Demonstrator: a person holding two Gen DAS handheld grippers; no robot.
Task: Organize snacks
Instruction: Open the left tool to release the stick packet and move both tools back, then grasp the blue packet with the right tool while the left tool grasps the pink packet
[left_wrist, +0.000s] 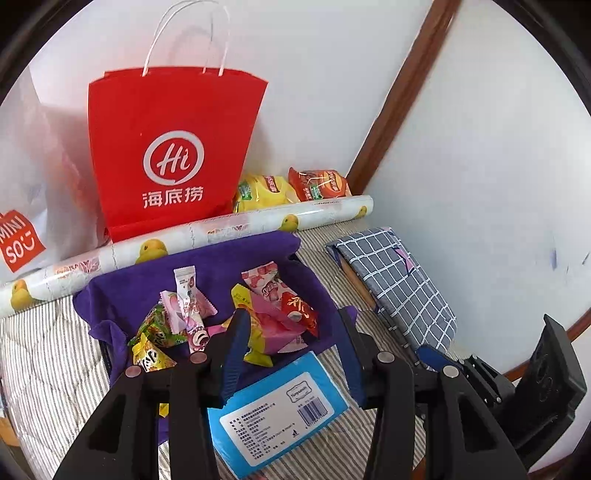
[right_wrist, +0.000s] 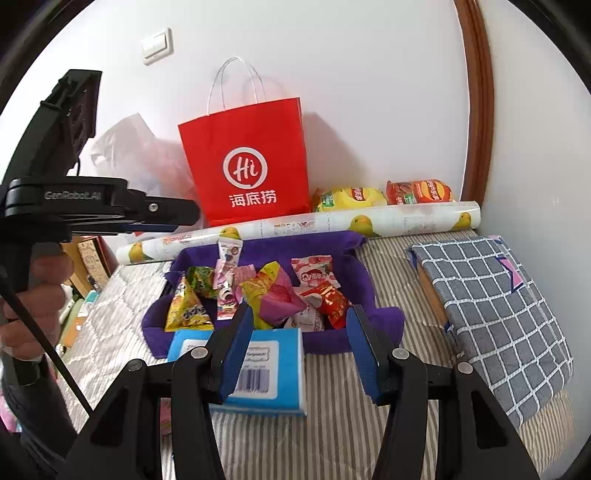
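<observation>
Left wrist view: the left gripper (left_wrist: 291, 336) hangs spread and empty over a purple basket (left_wrist: 207, 258) heaped with snack packets (left_wrist: 273, 314), a tissue pack (left_wrist: 277, 406) just in front. Right wrist view: the right gripper (right_wrist: 299, 339), also spread and empty, faces the basket (right_wrist: 332, 243); picking seems not yet begun, so next comes closing on one packet.

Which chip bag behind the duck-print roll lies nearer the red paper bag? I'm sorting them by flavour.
The yellow chip bag: it lies right beside the red paper bag; the orange chip bag lies farther right, toward the wooden door frame.
</observation>
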